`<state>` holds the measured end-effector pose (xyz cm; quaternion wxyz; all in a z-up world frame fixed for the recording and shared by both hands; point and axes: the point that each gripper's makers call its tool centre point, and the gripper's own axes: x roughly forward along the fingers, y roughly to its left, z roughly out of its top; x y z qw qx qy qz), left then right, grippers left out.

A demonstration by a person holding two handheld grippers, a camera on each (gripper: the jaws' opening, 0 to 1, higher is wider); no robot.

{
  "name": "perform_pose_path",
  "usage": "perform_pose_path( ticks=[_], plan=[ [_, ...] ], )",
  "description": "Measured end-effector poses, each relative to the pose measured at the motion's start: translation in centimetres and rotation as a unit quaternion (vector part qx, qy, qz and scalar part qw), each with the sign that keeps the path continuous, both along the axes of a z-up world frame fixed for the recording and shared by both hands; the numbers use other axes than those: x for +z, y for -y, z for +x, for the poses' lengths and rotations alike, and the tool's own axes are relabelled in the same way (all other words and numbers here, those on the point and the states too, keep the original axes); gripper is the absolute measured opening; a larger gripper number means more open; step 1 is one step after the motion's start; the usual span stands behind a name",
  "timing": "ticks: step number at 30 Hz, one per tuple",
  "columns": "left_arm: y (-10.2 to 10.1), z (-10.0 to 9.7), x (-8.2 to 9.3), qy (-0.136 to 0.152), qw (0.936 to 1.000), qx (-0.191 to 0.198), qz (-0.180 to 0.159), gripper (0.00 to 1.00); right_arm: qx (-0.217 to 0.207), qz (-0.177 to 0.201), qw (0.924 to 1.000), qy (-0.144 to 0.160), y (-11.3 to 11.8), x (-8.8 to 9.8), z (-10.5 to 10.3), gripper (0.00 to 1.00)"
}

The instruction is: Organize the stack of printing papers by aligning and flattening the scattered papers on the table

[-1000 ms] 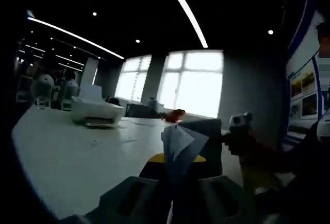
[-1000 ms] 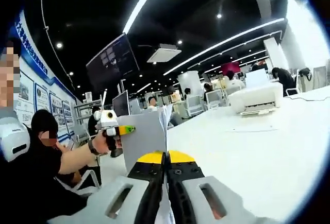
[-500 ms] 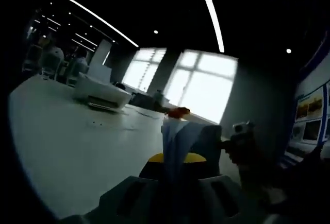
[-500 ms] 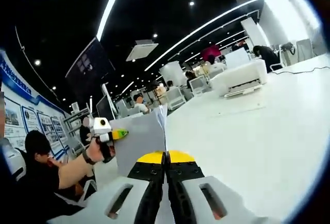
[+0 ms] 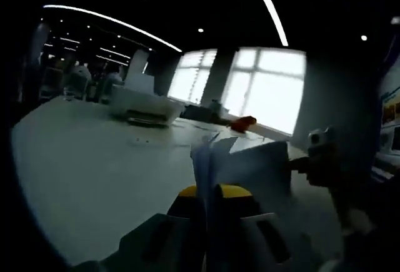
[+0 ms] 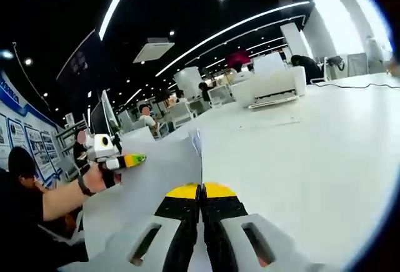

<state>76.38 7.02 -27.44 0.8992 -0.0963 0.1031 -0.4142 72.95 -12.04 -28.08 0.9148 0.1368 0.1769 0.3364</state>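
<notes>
— What sort of place is this?

— An open-plan office. A long white worktop (image 6: pixel 325 141) carries a white printer (image 6: pixel 269 87), and beyond it sit rows of desks with monitors (image 6: pixel 220 95) and people seated at them.

— Anything else that says office?

— Long strip lights (image 6: pixel 231 29) run across a dark ceiling, a ceiling air unit (image 6: pixel 153 50) hangs there, poster boards (image 6: pixel 15 137) line one wall, and the left gripper view shows big bright windows (image 5: pixel 265 87).
</notes>
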Motion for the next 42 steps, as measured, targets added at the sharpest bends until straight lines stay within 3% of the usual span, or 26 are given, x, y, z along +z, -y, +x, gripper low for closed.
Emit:
perform_pose_path(
  ticks=[2, 8, 14, 20, 24, 28, 36, 42],
  plan=[
    [0.3, 0.4, -1.0, 0.008, 0.9994, 0.016, 0.028, 0.07, -0.011, -0.015, 0.9998, -0.001, 0.6, -1.1, 1.1, 0.00],
    [0.7, 1.1, -2.7, 0.007, 0.9985, 0.031, 0.044, 0.08, -0.029, -0.029, 0.9991, 0.001, 0.6, -2.7, 1.5, 0.00],
    [0.8, 1.2, -3.6, 0.009, 0.9976, 0.048, 0.049, 0.08, -0.046, -0.015, 0.9988, -0.001, 0.3, -3.6, 1.6, 0.00],
    [1.0, 1.4, -4.5, 0.022, 0.9941, 0.059, 0.088, 0.08, -0.059, -0.009, 0.9982, 0.001, 0.1, -3.8, 1.4, 0.00],
    [0.9, 1.6, -5.2, 0.034, 0.9889, 0.071, 0.126, 0.10, -0.070, -0.040, 0.9967, 0.007, -0.1, -4.4, 1.3, 0.00],
    [0.7, 1.9, -5.5, 0.036, 0.9864, 0.080, 0.139, 0.12, -0.077, -0.033, 0.9965, 0.000, 0.0, -4.5, 1.0, 0.00],
    [-0.7, 2.9, -5.9, 0.062, 0.9747, 0.112, 0.183, 0.30, -0.081, -0.022, 0.9964, -0.010, 0.4, -4.6, 1.4, 0.01],
    [-1.8, 3.1, -6.1, 0.049, 0.9743, 0.127, 0.179, 0.41, -0.089, -0.022, 0.9957, -0.016, 1.0, -4.9, 1.8, 0.03]
  ],
)
